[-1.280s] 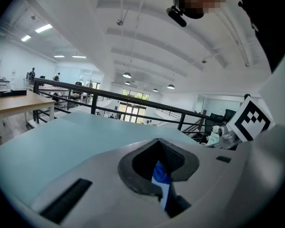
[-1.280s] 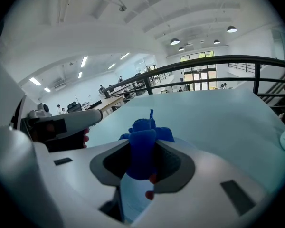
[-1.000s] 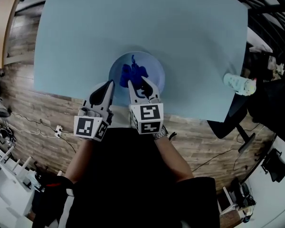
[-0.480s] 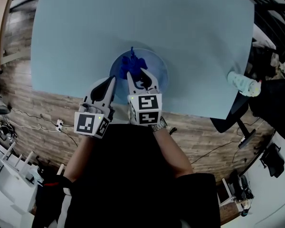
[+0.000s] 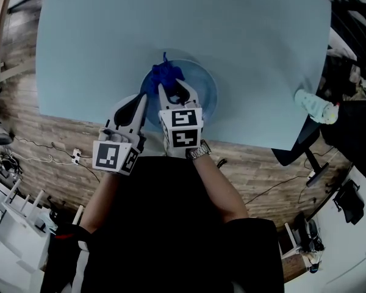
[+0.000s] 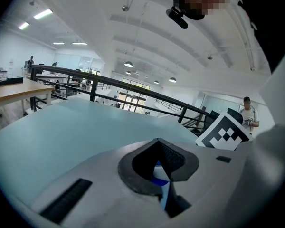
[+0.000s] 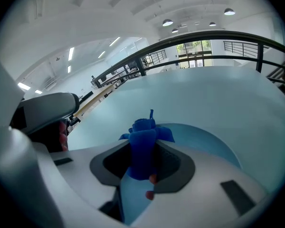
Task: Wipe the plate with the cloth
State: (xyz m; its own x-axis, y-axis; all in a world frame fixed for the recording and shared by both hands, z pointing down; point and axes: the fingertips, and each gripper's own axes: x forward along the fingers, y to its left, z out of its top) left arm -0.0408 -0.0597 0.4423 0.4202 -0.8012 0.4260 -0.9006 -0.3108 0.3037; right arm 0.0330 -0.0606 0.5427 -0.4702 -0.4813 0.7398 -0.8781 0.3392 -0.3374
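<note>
We get bright, even light from ceiling lamps point(image 6: 128, 64) high above the left tongs point(image 6: 157, 164), with no hard shadows. Every view bulges at its edges and darkens in the corners. The cloth point(image 7: 143, 141) in the right tongs point(image 7: 142, 163) looks sharp; the plate point(image 6: 158, 181) rim inside the left tongs blurs.

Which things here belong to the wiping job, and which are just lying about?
In use: crumpled blue cloth; round blue plate; right gripper clamping cloth; left gripper pinching the plate's rim.
Lying about: pale cylindrical object at right edge of light-blue table.
</note>
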